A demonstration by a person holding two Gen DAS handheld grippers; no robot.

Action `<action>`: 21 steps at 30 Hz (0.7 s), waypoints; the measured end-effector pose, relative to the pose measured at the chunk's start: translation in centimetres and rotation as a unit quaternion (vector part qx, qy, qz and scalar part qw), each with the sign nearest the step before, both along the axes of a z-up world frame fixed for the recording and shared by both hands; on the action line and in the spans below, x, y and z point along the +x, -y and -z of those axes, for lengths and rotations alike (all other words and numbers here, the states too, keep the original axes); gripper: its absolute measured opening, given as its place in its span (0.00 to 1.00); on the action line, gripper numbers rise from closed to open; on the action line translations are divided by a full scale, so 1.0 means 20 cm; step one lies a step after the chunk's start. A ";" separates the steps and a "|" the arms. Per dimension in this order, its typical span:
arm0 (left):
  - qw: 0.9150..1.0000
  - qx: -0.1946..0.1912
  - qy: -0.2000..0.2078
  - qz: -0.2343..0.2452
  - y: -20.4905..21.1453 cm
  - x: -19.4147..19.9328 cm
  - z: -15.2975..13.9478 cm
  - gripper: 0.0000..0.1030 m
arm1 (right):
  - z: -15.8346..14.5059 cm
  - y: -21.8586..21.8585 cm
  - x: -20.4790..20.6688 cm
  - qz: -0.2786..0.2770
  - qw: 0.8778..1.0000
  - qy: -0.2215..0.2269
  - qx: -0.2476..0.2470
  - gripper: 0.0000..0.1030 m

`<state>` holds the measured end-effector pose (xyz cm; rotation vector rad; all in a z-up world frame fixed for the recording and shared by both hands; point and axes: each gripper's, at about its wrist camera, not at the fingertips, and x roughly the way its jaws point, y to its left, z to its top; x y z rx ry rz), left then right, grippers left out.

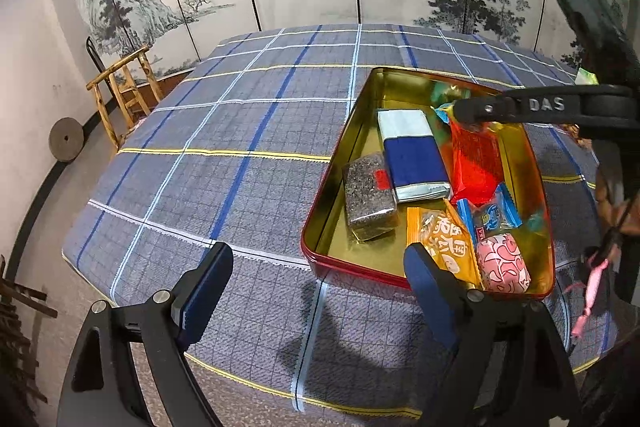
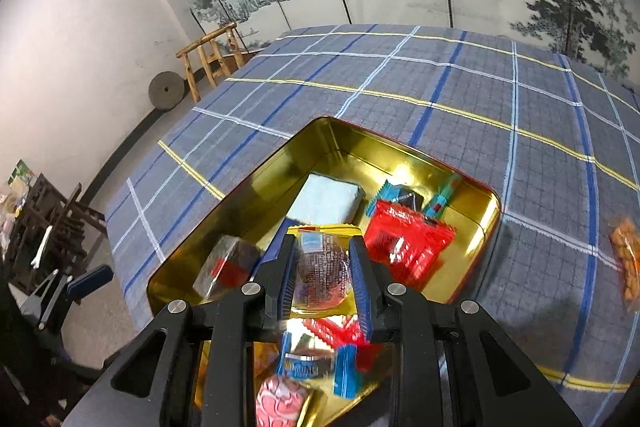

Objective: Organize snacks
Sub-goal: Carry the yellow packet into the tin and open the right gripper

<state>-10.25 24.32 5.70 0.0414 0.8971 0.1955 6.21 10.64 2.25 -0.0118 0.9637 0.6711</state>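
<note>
Right gripper (image 2: 322,277): jaws clenched on a clear-wrapped snack (image 2: 320,267) with small unreadable print, held over the tin (image 2: 240,179).
Left gripper (image 1: 316,283): jaws spread wide, holding nothing (its right finger overlaps the tin's near rim).
Tin: red outside, gold inside, at 3 o'clock on the checked tablecloth (image 1: 224,163).
Writing: "DAS" on the right gripper's arm, at 2 o'clock in the left view.
Contents: blue-and-silver packet (image 1: 414,155), red packet (image 1: 476,163), pink snack (image 1: 504,263).
</note>
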 end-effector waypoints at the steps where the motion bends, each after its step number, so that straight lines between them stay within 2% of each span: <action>1: 1.000 0.001 0.000 -0.001 0.00 0.00 0.00 0.83 | 0.00 -0.01 0.01 0.001 1.000 -0.001 0.001 0.27; 15: 1.000 0.000 -0.002 -0.002 0.00 0.00 0.00 0.83 | -0.03 -0.01 0.04 0.008 0.999 -0.003 0.045 0.29; 21: 1.000 0.003 0.000 -0.002 0.03 0.00 -0.01 0.84 | -0.08 0.10 -0.06 0.013 0.998 0.020 0.059 0.39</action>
